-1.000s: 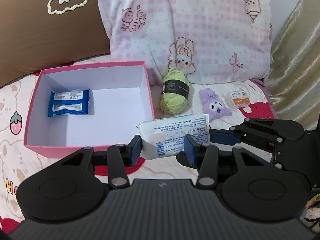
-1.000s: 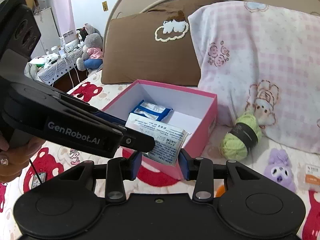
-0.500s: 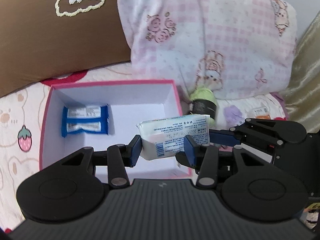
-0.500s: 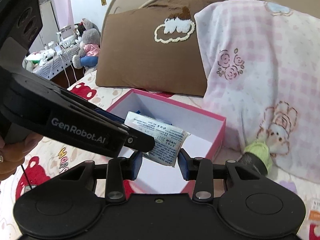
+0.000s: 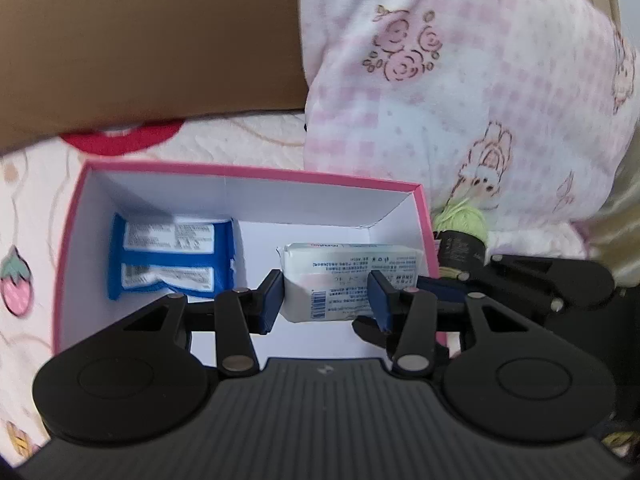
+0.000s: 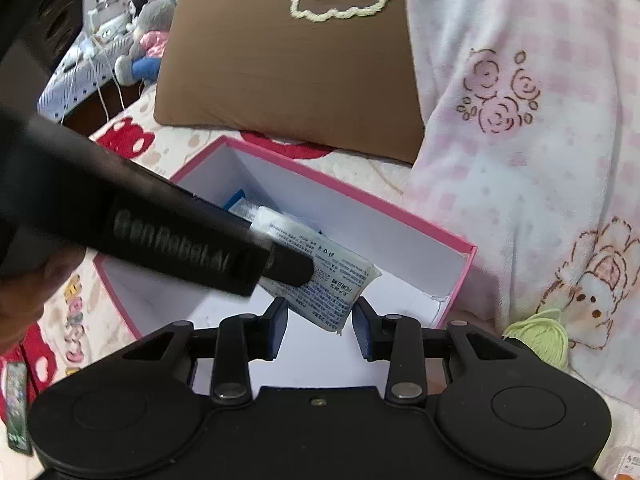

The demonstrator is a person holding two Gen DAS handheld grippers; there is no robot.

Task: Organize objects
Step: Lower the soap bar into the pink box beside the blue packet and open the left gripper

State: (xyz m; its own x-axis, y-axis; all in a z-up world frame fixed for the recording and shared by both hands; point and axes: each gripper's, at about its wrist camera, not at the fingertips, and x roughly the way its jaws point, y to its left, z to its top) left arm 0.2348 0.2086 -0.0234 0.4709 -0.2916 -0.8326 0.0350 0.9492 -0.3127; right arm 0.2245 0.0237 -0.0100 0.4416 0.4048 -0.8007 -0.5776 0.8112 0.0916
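A white tissue packet [image 5: 352,264] hangs low inside the open pink box [image 5: 248,170], near its right wall. My left gripper [image 5: 326,296] is shut on it, with a blue pad pressed to each side. A blue wipes packet [image 5: 172,256] lies at the left of the box floor. In the right wrist view the same white packet [image 6: 336,284] sticks out past one of the left gripper's fingers [image 6: 288,268]. Its loose corner sits between the pads of my right gripper [image 6: 320,324]. Those jaws are closing, with a small gap still showing at the right pad.
A green yarn ball [image 6: 540,336] lies on the bed just right of the box. A brown pillow [image 6: 280,60] and a pink checked pillow [image 6: 540,120] stand close behind it. The box rests on a printed bedsheet [image 5: 24,288].
Both grippers have carried the white packet forward and down, from in front of the box to inside it. The right jaws have narrowed around the packet's corner.
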